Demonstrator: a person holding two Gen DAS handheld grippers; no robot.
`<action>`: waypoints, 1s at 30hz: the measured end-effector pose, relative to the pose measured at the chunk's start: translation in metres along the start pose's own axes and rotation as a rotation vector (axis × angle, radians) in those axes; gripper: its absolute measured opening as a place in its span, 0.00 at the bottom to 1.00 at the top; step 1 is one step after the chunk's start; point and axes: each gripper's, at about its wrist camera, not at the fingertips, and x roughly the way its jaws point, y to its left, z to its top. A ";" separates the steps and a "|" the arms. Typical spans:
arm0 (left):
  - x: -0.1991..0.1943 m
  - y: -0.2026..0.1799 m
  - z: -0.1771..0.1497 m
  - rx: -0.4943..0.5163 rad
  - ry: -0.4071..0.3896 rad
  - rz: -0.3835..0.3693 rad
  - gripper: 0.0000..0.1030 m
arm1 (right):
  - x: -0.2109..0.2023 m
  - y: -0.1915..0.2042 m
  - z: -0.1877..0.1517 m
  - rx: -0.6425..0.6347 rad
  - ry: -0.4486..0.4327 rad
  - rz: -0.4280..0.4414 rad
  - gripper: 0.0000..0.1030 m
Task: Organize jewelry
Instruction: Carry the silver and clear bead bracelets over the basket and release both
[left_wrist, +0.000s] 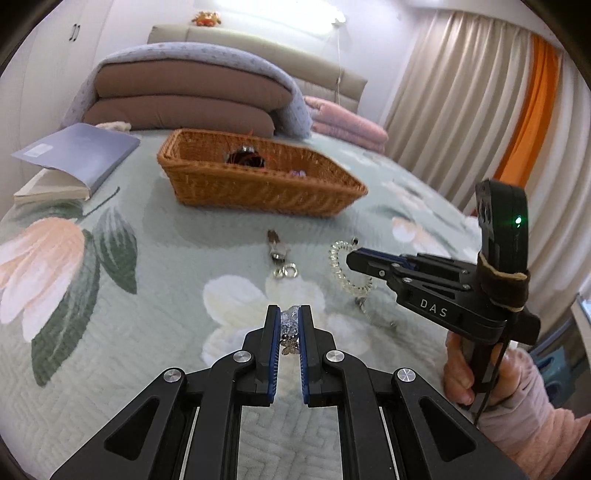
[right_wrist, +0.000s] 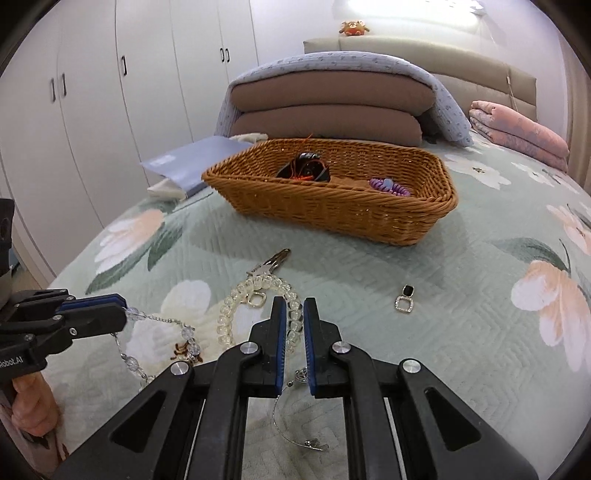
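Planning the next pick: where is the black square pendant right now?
In the right wrist view, the black square pendant lies loose on the quilt, right of the right gripper and in front of the wicker basket.

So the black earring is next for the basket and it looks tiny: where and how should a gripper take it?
The black earring lies flat and alone on the quilt. I would come from straight above and close the gripper across the open square loop at its lower end: that is probably its widest part, with clear fabric on both sides.
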 end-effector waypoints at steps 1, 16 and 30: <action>-0.003 -0.001 0.000 0.002 -0.011 -0.004 0.09 | 0.000 0.000 0.000 0.001 -0.001 0.000 0.11; -0.018 -0.012 0.011 -0.008 -0.103 -0.064 0.09 | -0.016 -0.008 0.005 0.034 -0.065 0.018 0.11; -0.017 -0.048 0.070 0.047 -0.151 -0.044 0.09 | -0.045 -0.043 0.019 0.149 -0.138 0.034 0.11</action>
